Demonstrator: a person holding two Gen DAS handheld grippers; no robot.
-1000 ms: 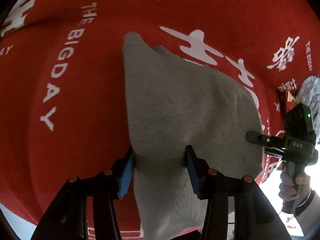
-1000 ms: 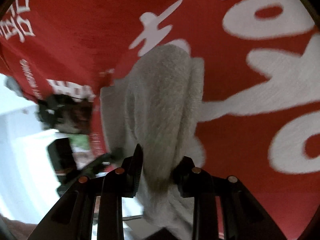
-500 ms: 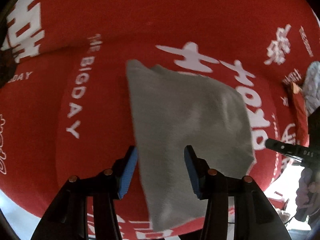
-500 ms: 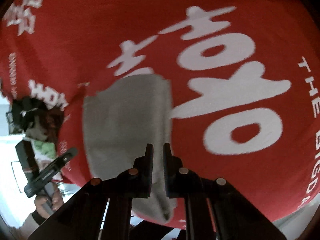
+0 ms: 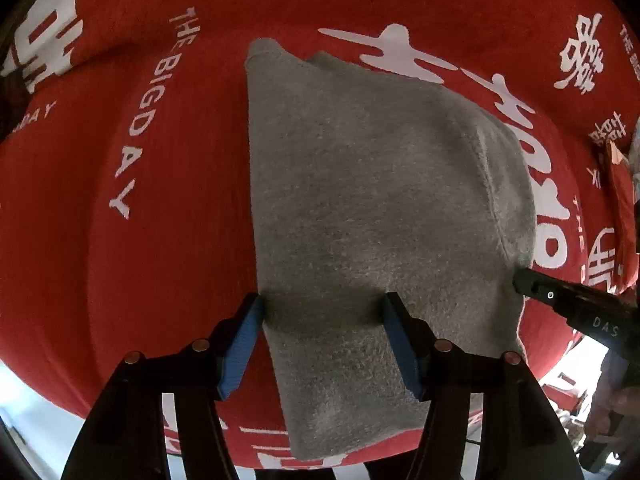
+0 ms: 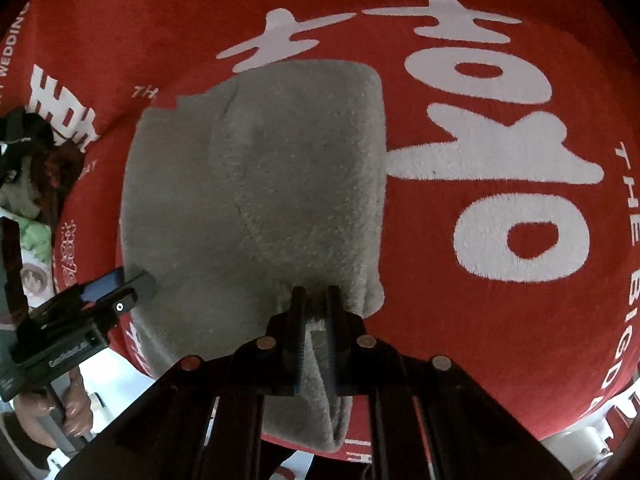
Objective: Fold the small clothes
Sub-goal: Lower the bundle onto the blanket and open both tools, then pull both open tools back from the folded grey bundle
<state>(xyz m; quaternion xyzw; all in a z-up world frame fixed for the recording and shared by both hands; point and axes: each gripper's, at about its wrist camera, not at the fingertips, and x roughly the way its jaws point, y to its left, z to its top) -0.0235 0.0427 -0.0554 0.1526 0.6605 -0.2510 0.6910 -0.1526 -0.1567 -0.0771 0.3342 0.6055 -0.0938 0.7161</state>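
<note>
The right gripper (image 6: 316,296) pinched the near edge of the grey fleece cloth (image 5: 376,208), which lay flat on the red tablecloth (image 5: 160,264) with white lettering, while the left gripper (image 5: 323,312) stood wide open over its other edge, with nothing between.

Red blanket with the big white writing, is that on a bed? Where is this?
Probably a home, perhaps a bedroom, though I can't be sure it is a bed. The red blanket reads "THE BIG DAY" and "WEDDING", like wedding bedding. A small grey cloth lies on it for folding, pinched by the right claw.
</note>
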